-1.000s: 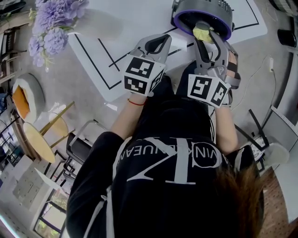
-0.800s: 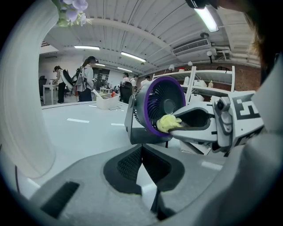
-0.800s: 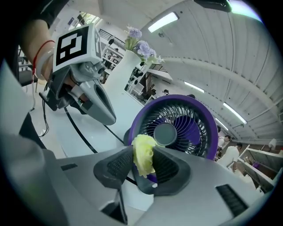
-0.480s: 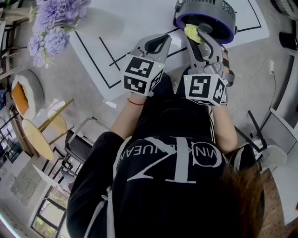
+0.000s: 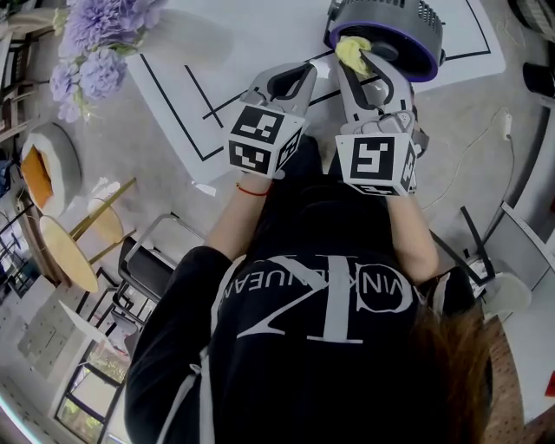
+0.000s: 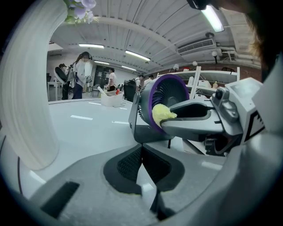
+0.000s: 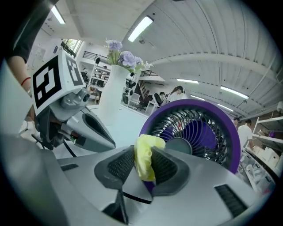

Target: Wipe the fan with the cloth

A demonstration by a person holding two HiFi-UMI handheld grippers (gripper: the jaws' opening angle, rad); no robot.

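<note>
I count one fan (image 5: 388, 36), one yellow cloth (image 5: 349, 50) and two grippers: my left gripper (image 5: 303, 73) and my right gripper (image 5: 357, 62). There is also one vase (image 7: 112, 90), one bunch of purple flowers (image 5: 97, 45) and one white table (image 5: 260, 35).

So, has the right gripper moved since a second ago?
Yes: the right gripper slid its yellow cloth leftward along the purple rim of the fan.
</note>
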